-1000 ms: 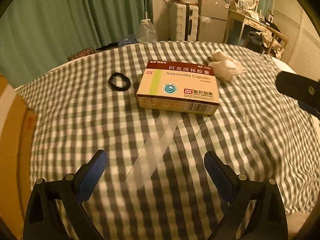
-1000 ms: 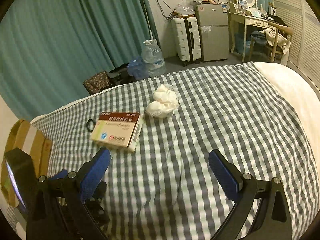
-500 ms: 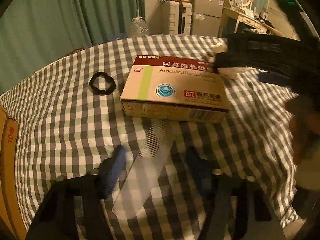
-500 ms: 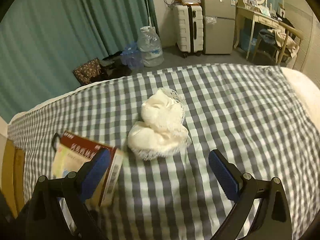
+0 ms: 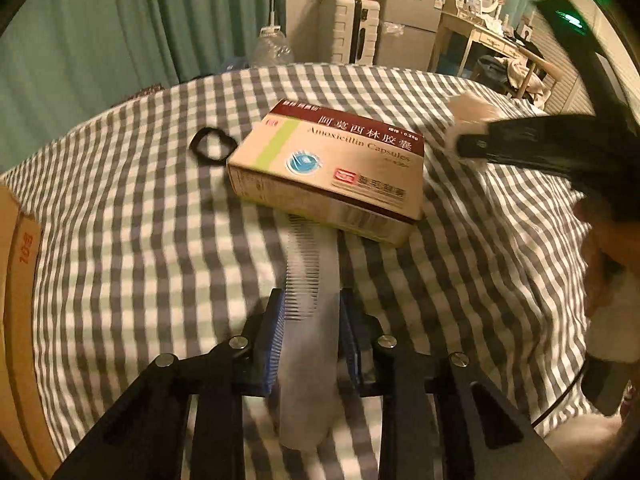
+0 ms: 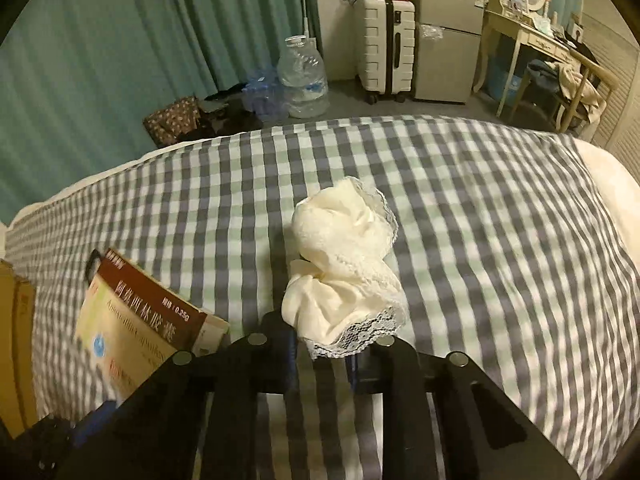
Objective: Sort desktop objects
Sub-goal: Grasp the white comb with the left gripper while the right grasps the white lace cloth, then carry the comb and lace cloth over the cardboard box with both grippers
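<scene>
I am closing the left gripper (image 5: 310,322) on the comb (image 5: 312,320) at lower centre, and the right gripper (image 6: 320,344) on the lace cloth (image 6: 344,276); next, I think, lifting both clear of the medicine box (image 5: 332,164)

Beyond my checked cloth (image 6: 480,208) hang teal curtains (image 6: 120,60), with a water jug (image 6: 303,80), a patterned bag (image 6: 170,120), a white suitcase (image 6: 386,48) and a small grey fridge (image 6: 448,36) on the floor, a cream desk (image 6: 532,36) to the right, a cardboard box (image 5: 16,300) at left.
</scene>
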Action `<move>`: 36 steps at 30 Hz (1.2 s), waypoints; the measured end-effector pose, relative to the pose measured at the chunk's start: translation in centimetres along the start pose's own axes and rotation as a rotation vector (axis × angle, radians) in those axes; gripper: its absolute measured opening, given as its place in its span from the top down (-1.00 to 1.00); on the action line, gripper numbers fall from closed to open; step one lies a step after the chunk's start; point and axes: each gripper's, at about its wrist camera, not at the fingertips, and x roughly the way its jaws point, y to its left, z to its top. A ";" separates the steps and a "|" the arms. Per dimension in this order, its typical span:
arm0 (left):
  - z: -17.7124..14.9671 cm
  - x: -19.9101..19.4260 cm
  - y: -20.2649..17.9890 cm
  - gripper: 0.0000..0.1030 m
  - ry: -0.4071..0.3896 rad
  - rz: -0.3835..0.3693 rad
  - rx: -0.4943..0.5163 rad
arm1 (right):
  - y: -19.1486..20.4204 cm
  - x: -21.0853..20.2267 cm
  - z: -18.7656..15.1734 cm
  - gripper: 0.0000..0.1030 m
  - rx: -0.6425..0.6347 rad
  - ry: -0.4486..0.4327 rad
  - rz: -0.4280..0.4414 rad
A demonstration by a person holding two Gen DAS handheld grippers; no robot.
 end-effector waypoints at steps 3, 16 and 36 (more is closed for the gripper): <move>-1.1 -1.1 1.0 0.49 0.027 -0.019 -0.050 | -0.2 -2.2 -1.3 0.68 0.025 -0.001 0.023; -2.2 -10.5 2.0 0.49 -0.061 -0.007 -0.101 | 2.9 -14.8 -5.4 0.68 -0.003 -0.113 0.119; 0.2 -25.2 4.5 0.48 -0.319 0.027 -0.157 | 9.6 -27.9 -8.2 0.68 -0.193 -0.242 0.180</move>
